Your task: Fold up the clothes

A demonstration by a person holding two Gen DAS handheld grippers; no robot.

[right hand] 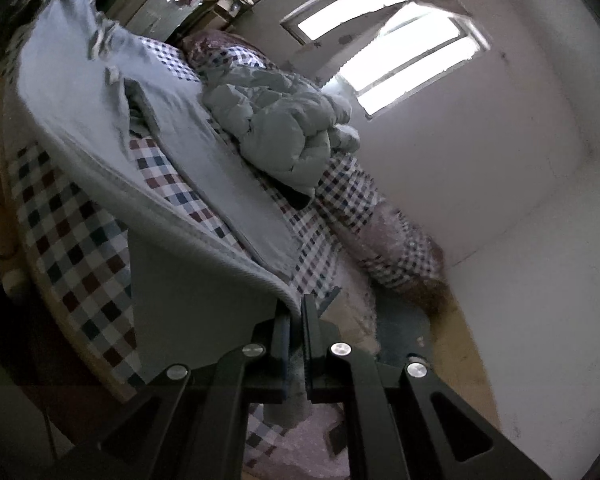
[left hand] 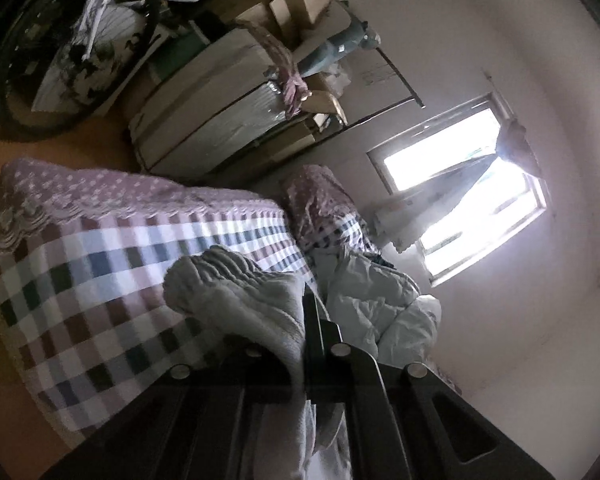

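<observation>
Bed [right hand: 72,276] fills most of both views; its checked cover [left hand: 100,264] runs to a purple dotted border with a lace trim at the foot edge. Behind the bed I see a white wall and a bright 2-pane window [right hand: 384,44].

Grey garment [right hand: 100,112], the piece I am working, stretches long across the bed in the right wrist view. Its far end lies toward the bed's far corner, and its near ribbed hem rises off the cover into my right gripper [right hand: 296,320]. 1 flap of it lies folded along the middle, with checked cover showing in the gap.

Pale puffy jacket [right hand: 284,128] sits crumpled on the bed's window-side edge, just beside the grey garment.

Stacked cardboard boxes [left hand: 292,4] and flat white packages [left hand: 204,108] stand past the foot of the bed; a bicycle wheel [left hand: 72,40] leans near them.

Right gripper: jaws closed, pinching the garment's hem corner between the pads.

Left gripper [left hand: 306,320]: jaws closed on a bunched ribbed edge of the same grey garment [left hand: 236,296], which is lifted clear of the cover and drapes over the left finger.
</observation>
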